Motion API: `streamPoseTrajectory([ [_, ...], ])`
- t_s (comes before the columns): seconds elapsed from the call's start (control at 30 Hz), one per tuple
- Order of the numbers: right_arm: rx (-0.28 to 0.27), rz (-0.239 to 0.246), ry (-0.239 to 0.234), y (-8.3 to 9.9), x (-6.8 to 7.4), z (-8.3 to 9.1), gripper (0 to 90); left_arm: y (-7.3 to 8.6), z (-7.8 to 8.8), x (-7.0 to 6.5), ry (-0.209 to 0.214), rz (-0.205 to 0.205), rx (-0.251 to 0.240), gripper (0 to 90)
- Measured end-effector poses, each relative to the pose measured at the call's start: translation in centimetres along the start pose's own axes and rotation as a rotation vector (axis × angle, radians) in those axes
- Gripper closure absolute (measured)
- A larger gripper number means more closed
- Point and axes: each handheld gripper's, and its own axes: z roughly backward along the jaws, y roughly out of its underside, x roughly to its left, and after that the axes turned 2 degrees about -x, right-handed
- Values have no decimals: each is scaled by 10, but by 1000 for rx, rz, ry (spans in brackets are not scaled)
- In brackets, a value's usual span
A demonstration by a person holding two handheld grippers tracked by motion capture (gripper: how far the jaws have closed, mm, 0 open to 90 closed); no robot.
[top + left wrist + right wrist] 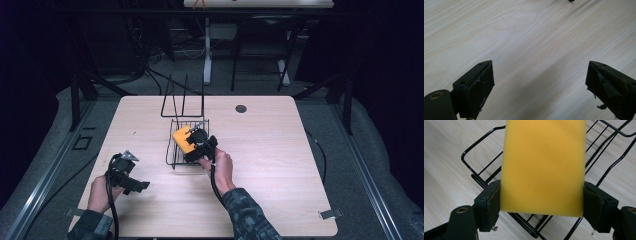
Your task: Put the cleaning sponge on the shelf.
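Note:
A yellow sponge (542, 167) is clamped between the jaws of my right gripper (541, 205), one black pad pressed against each long side. It hangs over a black wire rack (482, 178) lying on the wooden table. In the high view the sponge (181, 137) sits at the rack (172, 155) near the table's middle, with the right gripper (192, 145) on it. My left gripper (139, 186) rests low near the front left of the table. Its jaws stand wide apart over bare wood in the left gripper view (540, 87), with nothing between them.
The wire rack has tall upright prongs (182, 97) rising at its far end. A small dark round cap (241, 108) is set into the table near the far edge. Table legs and cables stand on the floor beyond the table (280, 165).

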Motion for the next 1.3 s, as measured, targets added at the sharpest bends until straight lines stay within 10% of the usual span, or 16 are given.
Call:
streamPoseTrajectory([
  [0.63,50,-11,1,1,2,-9,145,0,0,0,5,3,2,85],
  [1.3,-27,37,-11,15,-3,48,136,0,0,0,5,-1,4,85],
])
